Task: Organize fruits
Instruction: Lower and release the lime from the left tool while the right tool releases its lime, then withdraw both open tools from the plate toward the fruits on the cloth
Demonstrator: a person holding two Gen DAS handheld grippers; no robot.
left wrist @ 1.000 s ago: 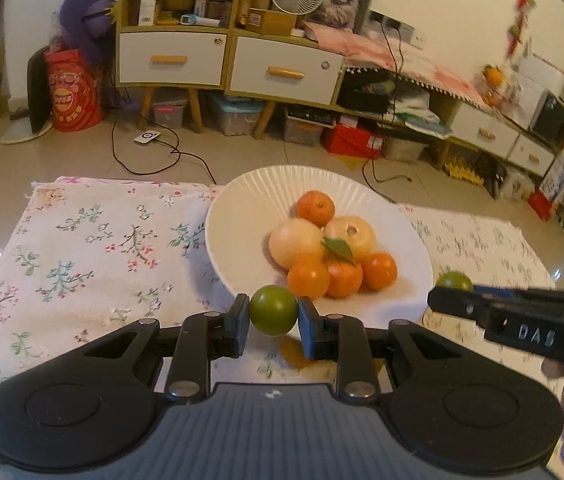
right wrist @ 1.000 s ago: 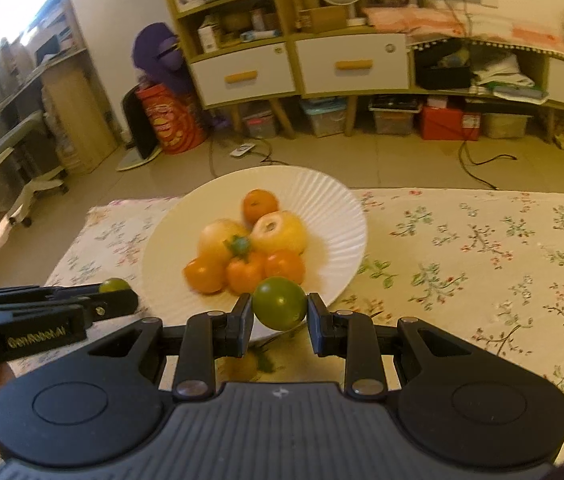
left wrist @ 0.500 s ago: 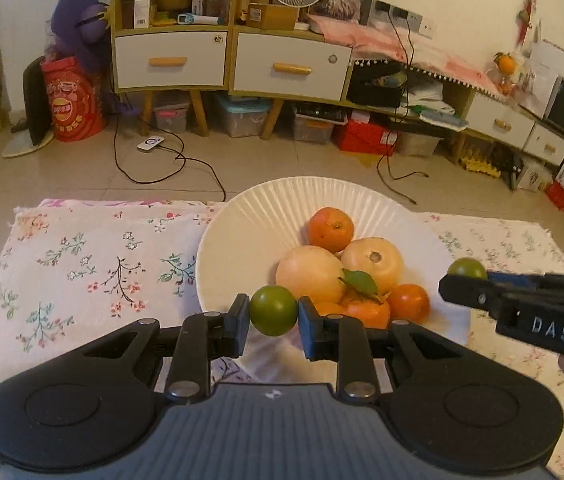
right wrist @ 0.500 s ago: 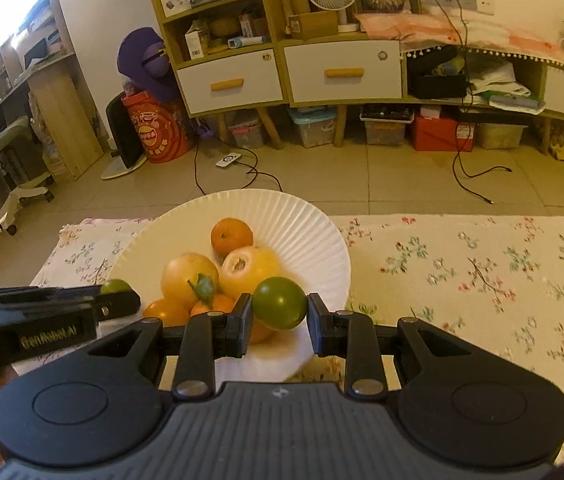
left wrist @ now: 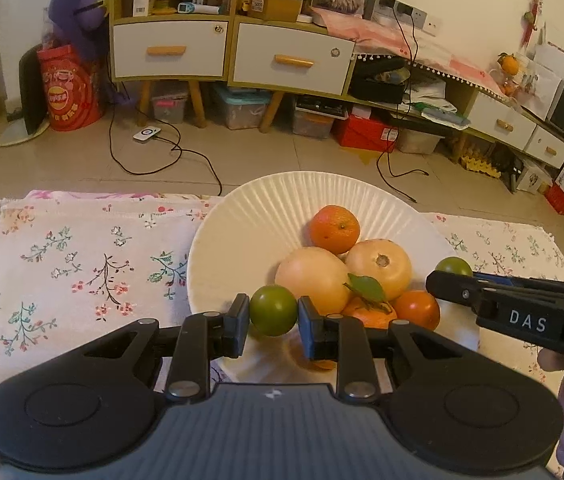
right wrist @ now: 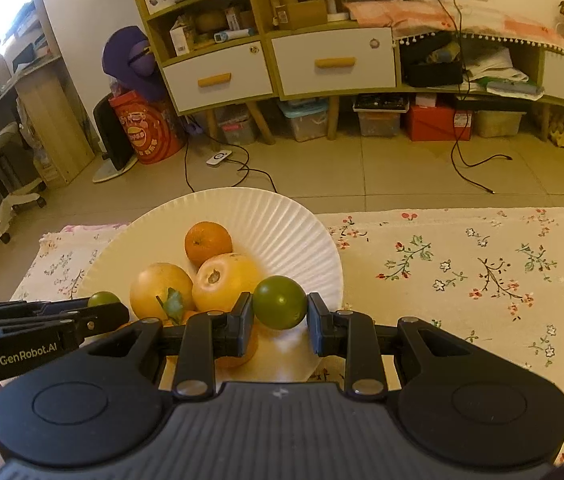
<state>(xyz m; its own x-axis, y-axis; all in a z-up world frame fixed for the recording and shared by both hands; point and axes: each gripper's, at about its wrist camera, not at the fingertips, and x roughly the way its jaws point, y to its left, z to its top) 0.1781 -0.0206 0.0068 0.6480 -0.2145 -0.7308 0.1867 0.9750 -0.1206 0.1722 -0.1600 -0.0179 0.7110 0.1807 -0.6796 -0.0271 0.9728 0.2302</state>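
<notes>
Meanwhile the left gripper [left wrist: 273, 323] is clamped on a green fruit [left wrist: 273, 310], perhaps a lime, over the near rim of the white ribbed plate [left wrist: 241, 224]; the right gripper [right wrist: 279, 322] pinches a second green fruit [right wrist: 279, 307] above the plate's near right edge, beside piled oranges [left wrist: 334, 229] and two pale round fruits [left wrist: 380, 262]

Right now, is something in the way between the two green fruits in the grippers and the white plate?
Nothing visible blocks them. The left green fruit and the right green fruit hang over the plate; only the piled oranges fill its middle, leaving bare plate at the near edge.
</notes>
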